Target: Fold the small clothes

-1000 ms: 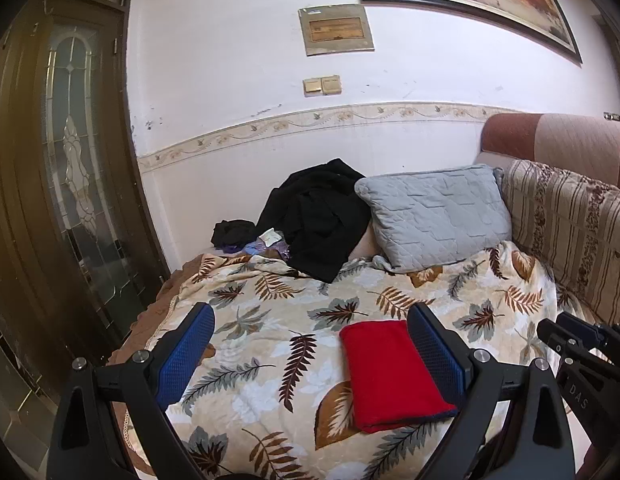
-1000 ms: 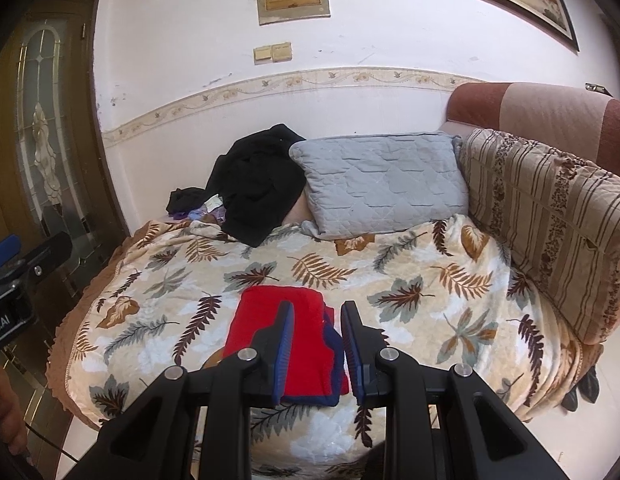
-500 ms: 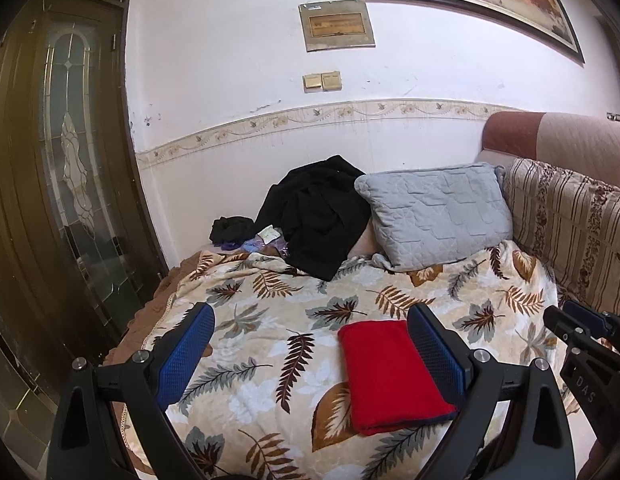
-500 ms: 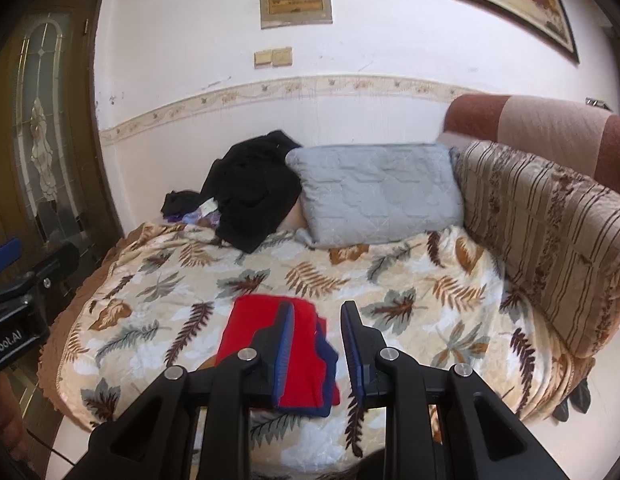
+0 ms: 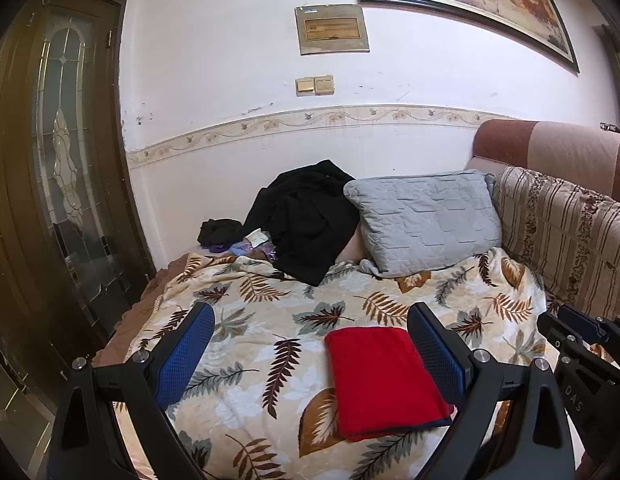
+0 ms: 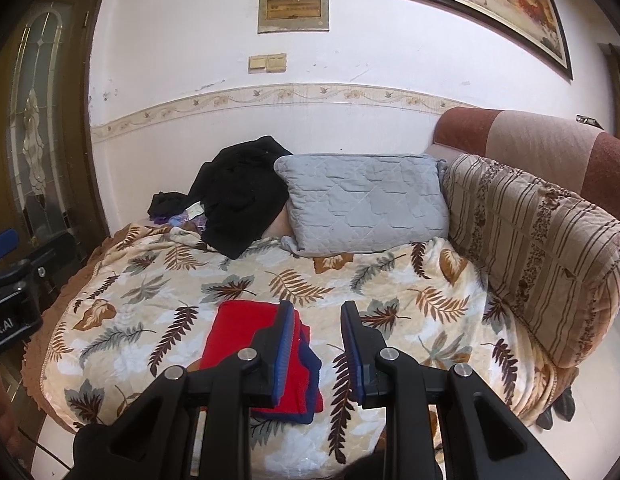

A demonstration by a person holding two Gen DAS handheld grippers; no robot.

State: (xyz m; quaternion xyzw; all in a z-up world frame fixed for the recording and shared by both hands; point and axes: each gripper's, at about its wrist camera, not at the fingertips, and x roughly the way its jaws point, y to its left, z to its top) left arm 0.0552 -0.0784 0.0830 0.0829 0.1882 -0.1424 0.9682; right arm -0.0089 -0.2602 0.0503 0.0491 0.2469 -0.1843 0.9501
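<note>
A red cloth with a dark blue edge [image 5: 384, 380] lies folded into a flat rectangle on the leaf-print blanket [image 5: 269, 320]; it also shows in the right wrist view [image 6: 237, 340]. My left gripper [image 5: 310, 352] is wide open and empty, held above and in front of the cloth. My right gripper [image 6: 316, 344] is narrowly open and empty, held above the cloth's right edge; it also shows at the right edge of the left wrist view [image 5: 582, 340].
A grey quilted pillow [image 6: 366, 204] and a heap of black clothes [image 6: 241, 196] lie at the back against the wall. A striped sofa back [image 6: 542, 240] runs along the right. A wooden glass-panel door [image 5: 61, 184] stands at the left.
Both grippers have drawn back and up a little from the bed. The red cloth lies still and the jaws have not changed.
</note>
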